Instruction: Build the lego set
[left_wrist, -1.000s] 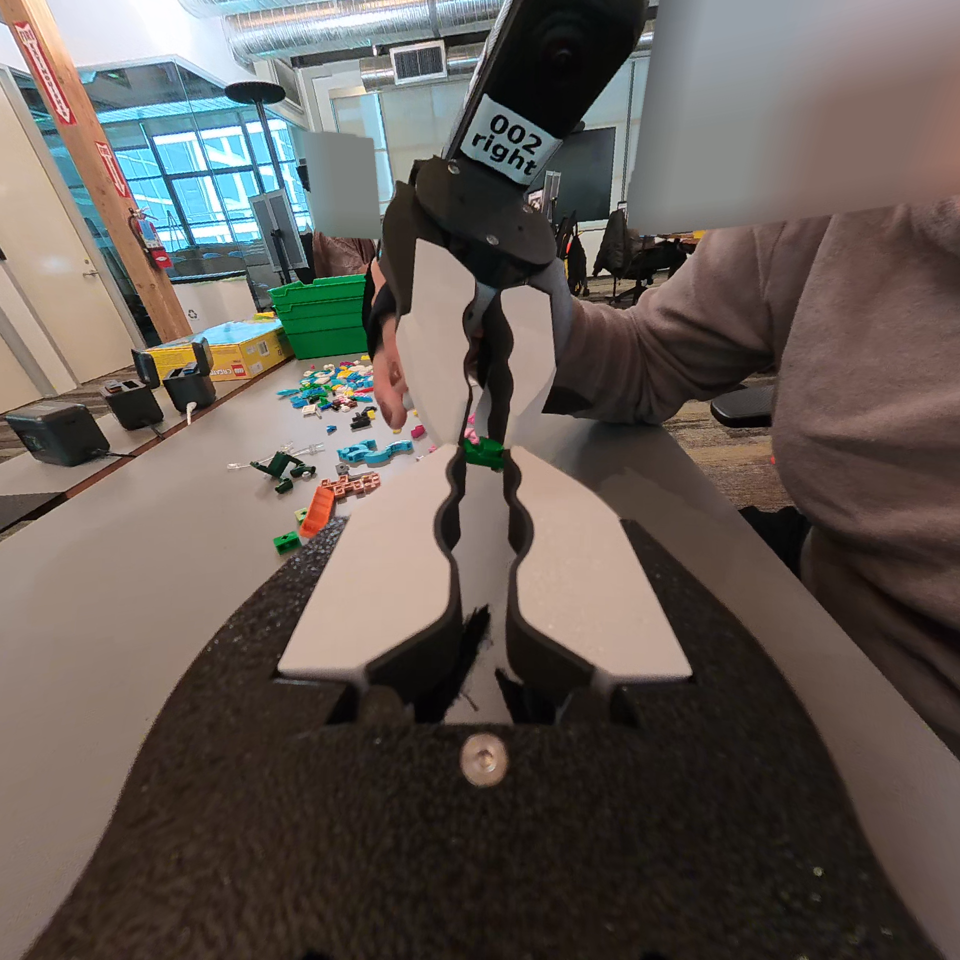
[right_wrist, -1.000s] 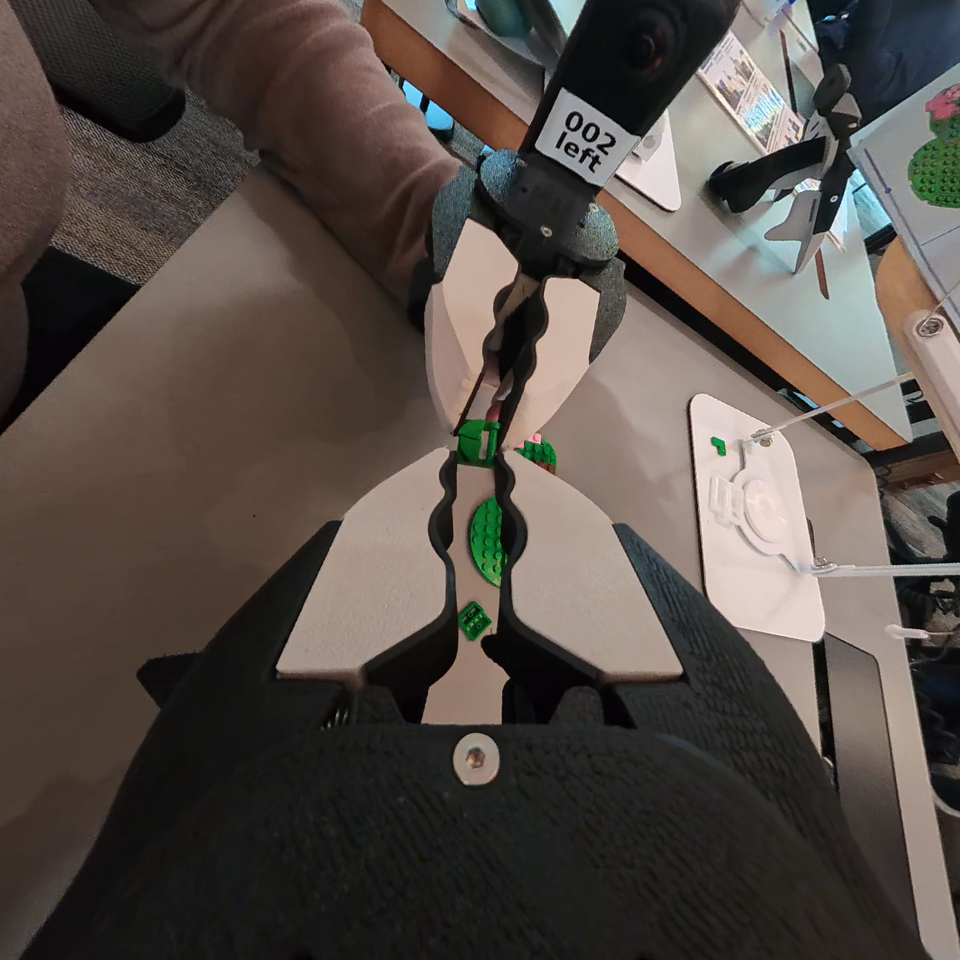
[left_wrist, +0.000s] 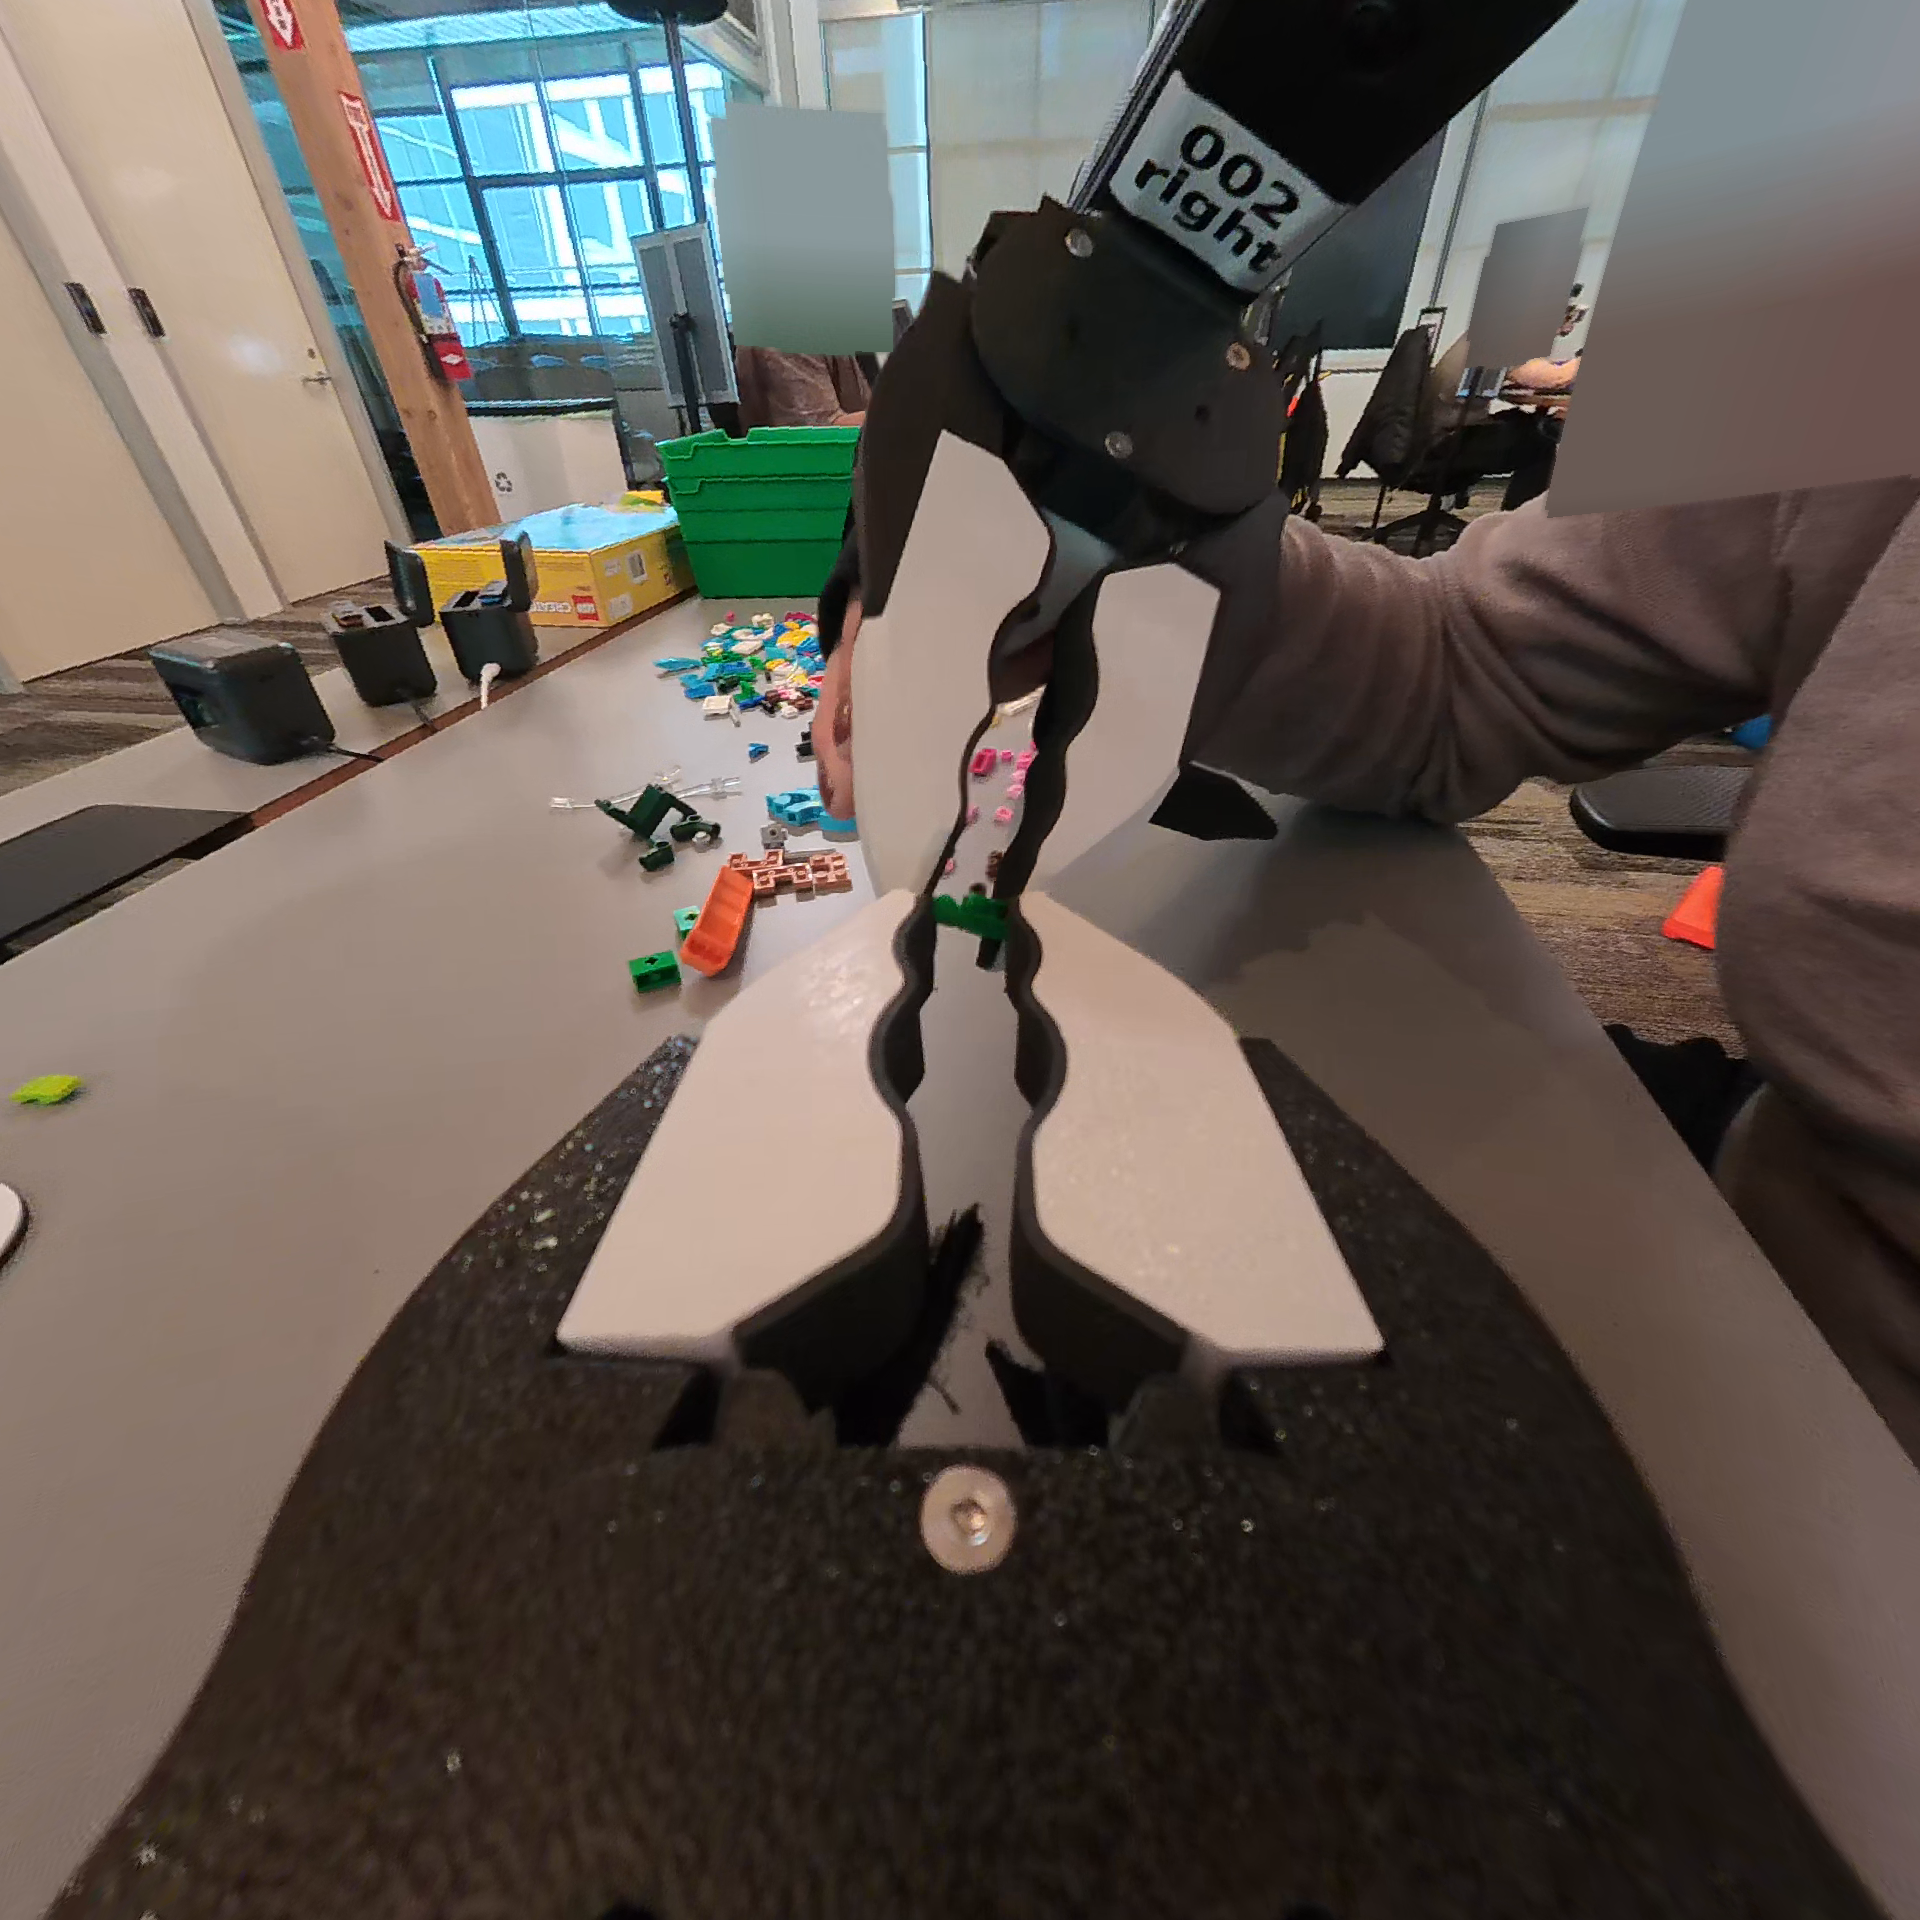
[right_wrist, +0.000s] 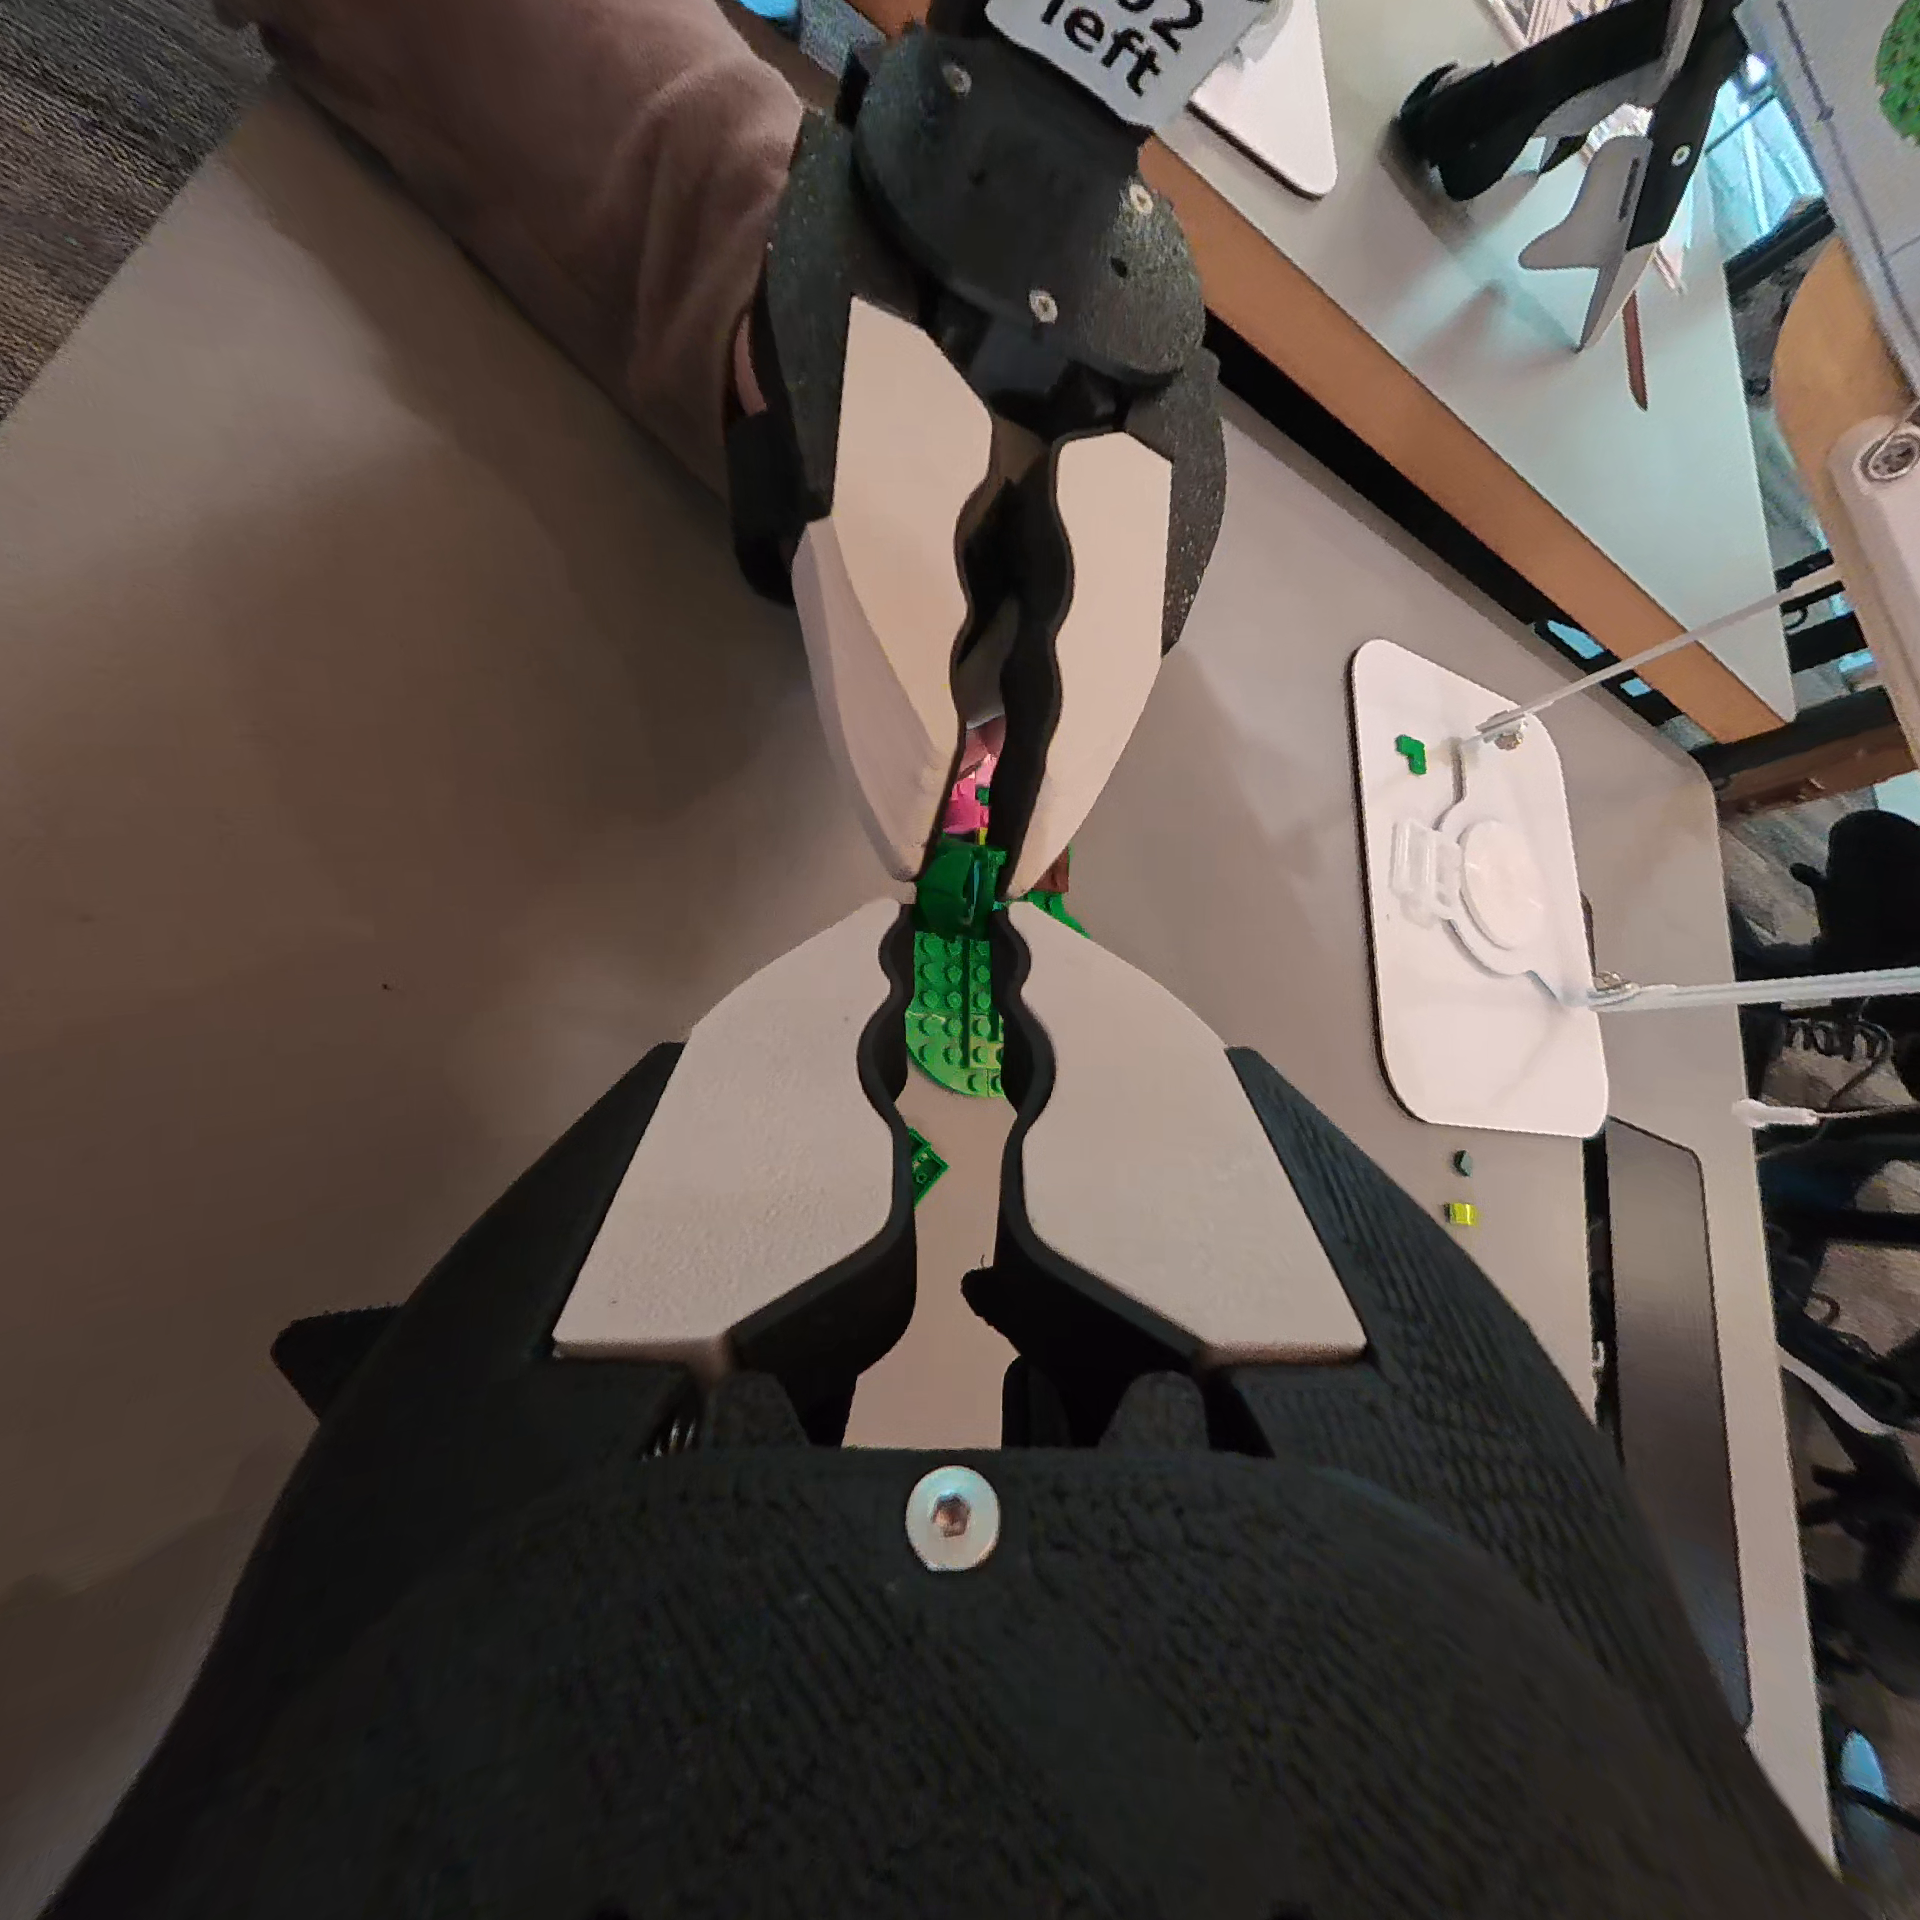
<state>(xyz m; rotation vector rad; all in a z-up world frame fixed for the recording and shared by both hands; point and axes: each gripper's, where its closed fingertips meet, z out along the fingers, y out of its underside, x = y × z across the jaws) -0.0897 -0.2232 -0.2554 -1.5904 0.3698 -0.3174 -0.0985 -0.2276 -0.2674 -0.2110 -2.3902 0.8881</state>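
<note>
My left gripper (left_wrist: 968, 920) and my right gripper (right_wrist: 954, 902) meet tip to tip above the grey table (left_wrist: 312, 987). Both are shut on one small green lego piece (left_wrist: 969, 914), which also shows in the right wrist view (right_wrist: 956, 883). The right gripper (left_wrist: 971, 883) comes down from above in the left wrist view. The left gripper (right_wrist: 961, 868) comes down from above in the right wrist view. A round bright green studded plate (right_wrist: 951, 1023) lies on the table under the tips, with pink bits (right_wrist: 966, 800) behind. A small green plate (right_wrist: 925, 1169) lies nearer.
A pile of loose bricks (left_wrist: 758, 665), an orange piece (left_wrist: 717, 925), dark green parts (left_wrist: 655, 810), green bins (left_wrist: 764, 509), a yellow box (left_wrist: 561, 571) and black chargers (left_wrist: 239, 696) lie at the left. A white pad with a clear stand (right_wrist: 1475, 935) sits to the right. The person's sleeve (left_wrist: 1507, 665) is close. The grippers are tip to tip, or close to it.
Both grippers stay tip to tip on the green piece. The right gripper's body has leaned to the right, and the left gripper sits closer to the right camera.
</note>
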